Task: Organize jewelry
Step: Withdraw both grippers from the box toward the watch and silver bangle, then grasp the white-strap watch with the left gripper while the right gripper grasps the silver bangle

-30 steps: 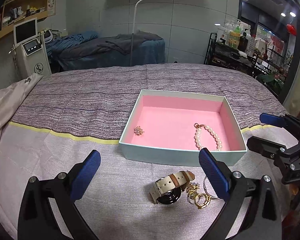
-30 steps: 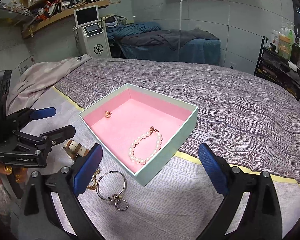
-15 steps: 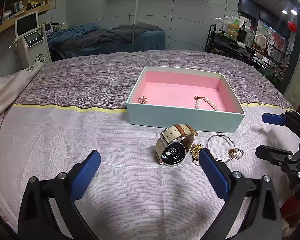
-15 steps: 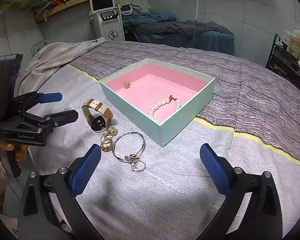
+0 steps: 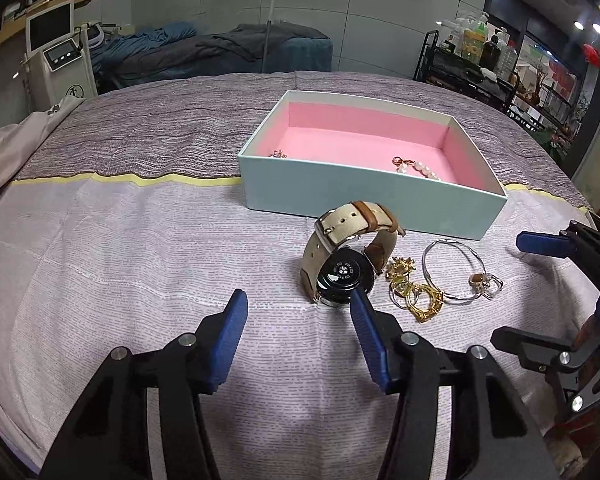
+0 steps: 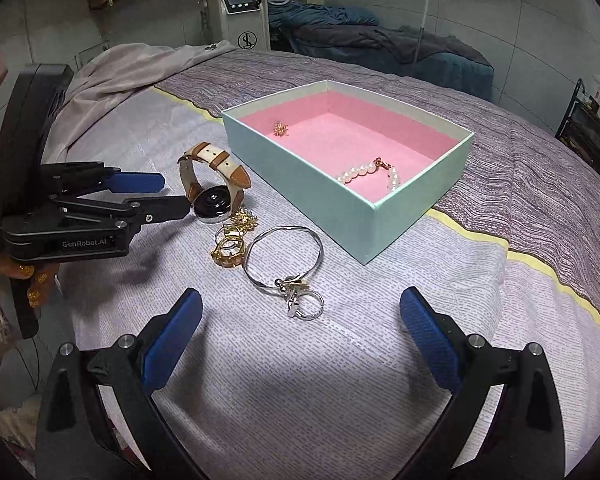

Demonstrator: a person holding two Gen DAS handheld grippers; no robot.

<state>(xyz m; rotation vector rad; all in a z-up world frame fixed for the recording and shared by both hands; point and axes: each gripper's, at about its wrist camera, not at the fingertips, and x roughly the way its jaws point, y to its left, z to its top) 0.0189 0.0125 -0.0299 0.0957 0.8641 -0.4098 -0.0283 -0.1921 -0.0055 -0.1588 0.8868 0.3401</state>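
Two risks face you: your left gripper [image 5: 296, 312], jaws closing on nothing just near the watch [image 5: 346, 254] on the bed beside the box [image 5: 364, 200], may snag the gold rings [image 5: 416, 296]; right gripper [image 6: 300, 320] jaws apart.

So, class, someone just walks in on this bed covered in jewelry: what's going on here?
A person is sorting jewelry with a gripper in each hand. A pearl bracelet and a small gold piece already lie in the pink-lined box. The watch, gold rings and silver bangle are on the bedspread. The left gripper is closing near the watch, nothing between its jaws; the right gripper is open by the bangle.
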